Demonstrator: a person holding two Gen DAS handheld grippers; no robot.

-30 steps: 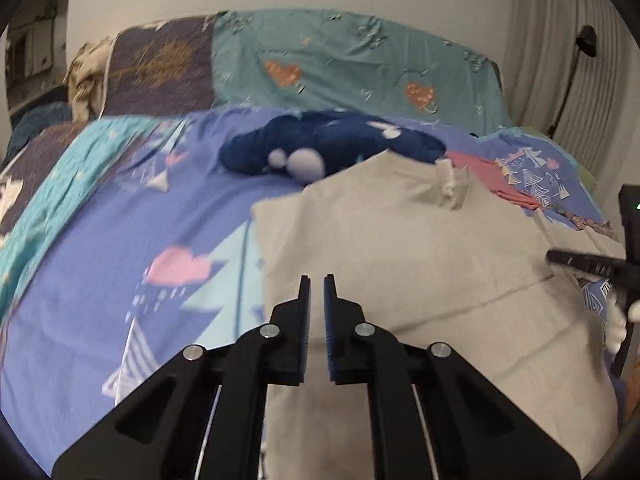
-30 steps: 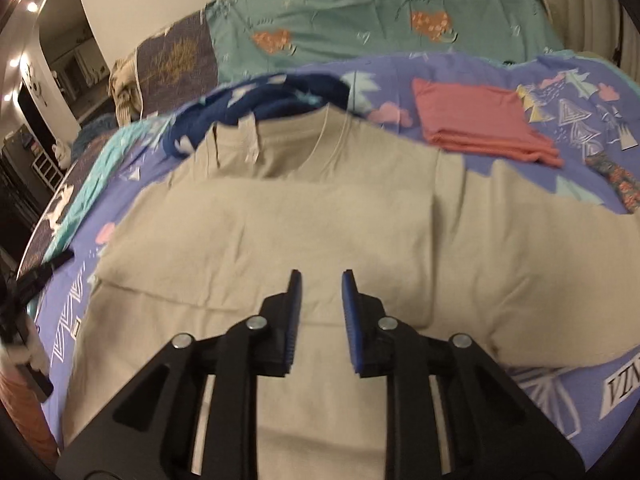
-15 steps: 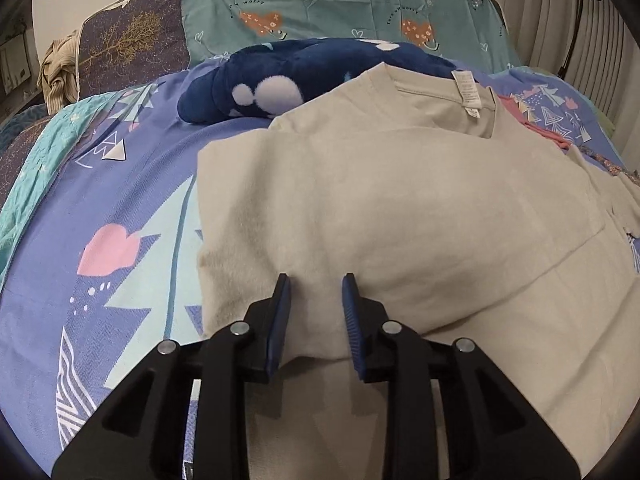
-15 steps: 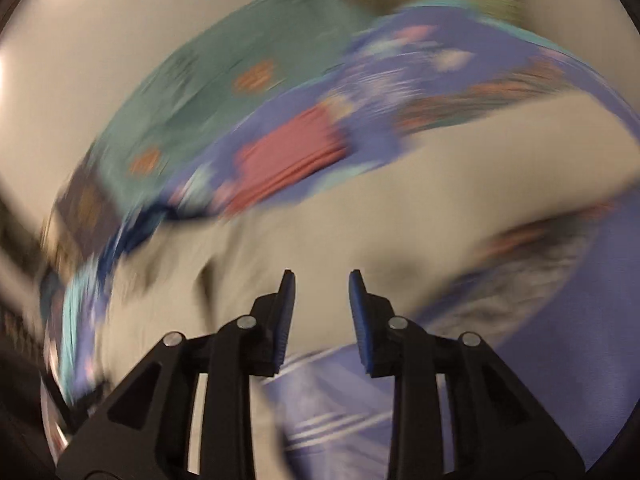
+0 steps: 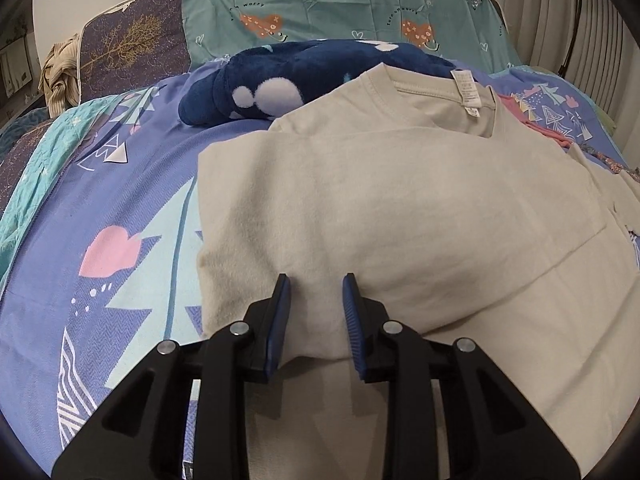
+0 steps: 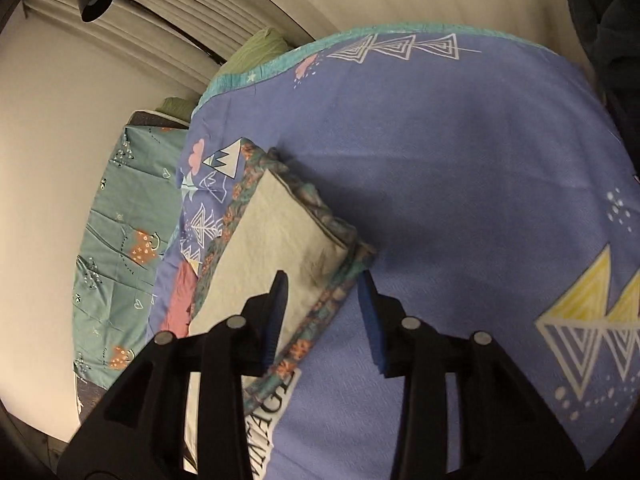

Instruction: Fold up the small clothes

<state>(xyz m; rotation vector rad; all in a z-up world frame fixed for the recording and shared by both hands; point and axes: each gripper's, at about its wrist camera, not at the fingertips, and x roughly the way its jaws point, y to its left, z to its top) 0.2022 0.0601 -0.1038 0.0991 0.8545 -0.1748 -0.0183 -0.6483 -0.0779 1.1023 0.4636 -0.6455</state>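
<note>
A beige T-shirt [image 5: 400,216] lies flat on the blue patterned bedspread [image 5: 132,216], its left side folded inward and its neck label at the far end. My left gripper [image 5: 316,284] hovers low over the near part of that folded edge. It is open, with cloth under the gap and no pad pressing on it. In the rolled right wrist view, the shirt's beige sleeve [image 6: 276,232] rests on a floral cloth [image 6: 320,312]. My right gripper [image 6: 323,280] is open at the sleeve's corner, and the floral edge runs between its jaws.
A dark blue plush toy [image 5: 280,80] with white spots lies beyond the shirt's collar. Teal pillows [image 5: 340,8] and a dark purple one [image 5: 132,48] line the headboard. A folded pink garment [image 6: 180,300] sits past the sleeve. The bed's teal edge [image 6: 248,76] meets a pleated curtain.
The left gripper's jaws have opened and it has sunk toward the shirt's folded edge, then held still. The right gripper swept sideways from the shirt's middle to the sleeve, rolling as it went.
</note>
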